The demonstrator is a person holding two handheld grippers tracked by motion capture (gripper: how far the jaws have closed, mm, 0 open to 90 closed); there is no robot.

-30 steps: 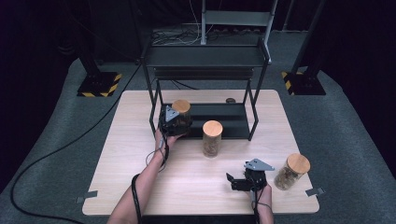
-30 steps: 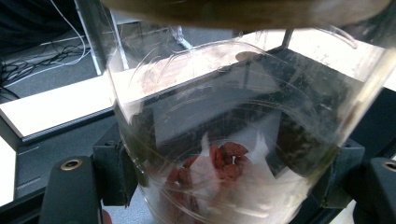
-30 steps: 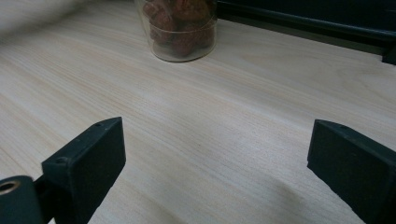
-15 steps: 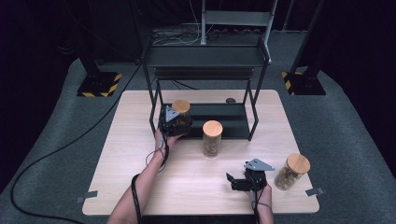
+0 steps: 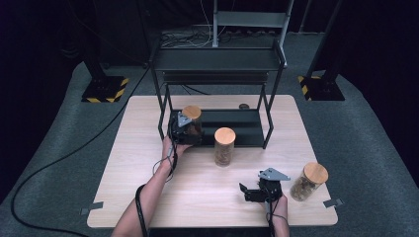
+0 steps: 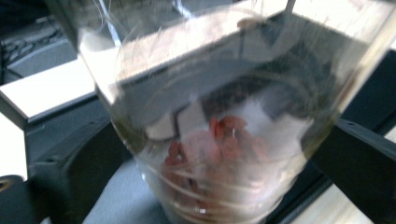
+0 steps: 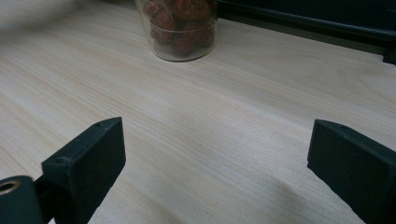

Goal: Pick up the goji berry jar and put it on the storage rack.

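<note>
A glass jar with a cork lid [image 5: 191, 112] holding reddish pieces stands at the left end of the black rack's bottom shelf [image 5: 244, 124]. My left gripper [image 5: 189, 131] is around this jar [image 6: 219, 140]; its jaws have just been opening and stand wide, one on each side of the glass. A second jar [image 5: 224, 147] stands on the table in front of the rack. A third jar [image 5: 309, 180] is at the table's right front. My right gripper [image 5: 248, 191] rests open low over the table, left of that third jar, with nothing between its jaws [image 7: 215, 154]. It faces the second jar [image 7: 180, 28].
The black two-level rack [image 5: 217, 61] stands at the back of the wooden table [image 5: 143, 168]. A small dark round object [image 5: 243, 105] lies behind the rack. Cables run across the grey floor [image 5: 59, 163] at the left.
</note>
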